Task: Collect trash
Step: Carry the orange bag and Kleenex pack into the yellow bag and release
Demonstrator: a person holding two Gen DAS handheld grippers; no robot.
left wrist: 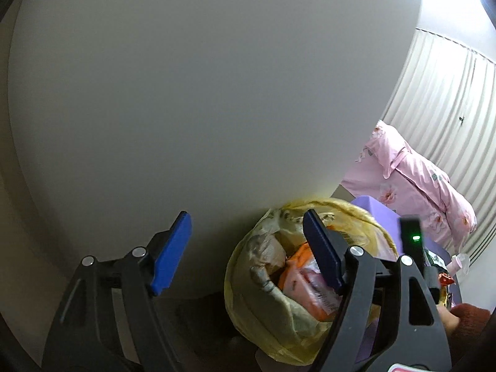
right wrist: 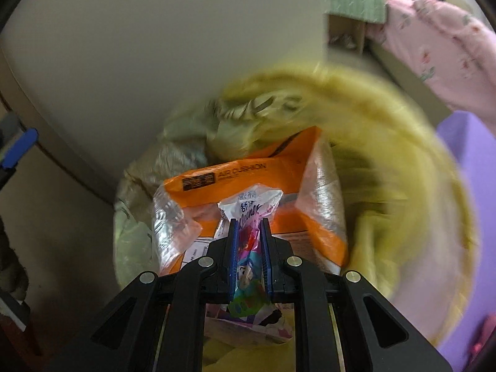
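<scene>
A bin lined with a yellow bag stands against the white wall, stuffed with an orange air-cushion packet and crumpled pale plastic. My left gripper hangs open above the bin's left rim with nothing between its blue pads. In the right wrist view my right gripper points down into the yellow bag, shut on a crumpled colourful wrapper just above the orange packet. A blue pad of the left gripper shows at the far left.
A purple box stands right of the bin, with a pink floral quilt and a pale curtain behind it. A hand and red sleeve show at the lower right. A cardboard box stands beyond the bin.
</scene>
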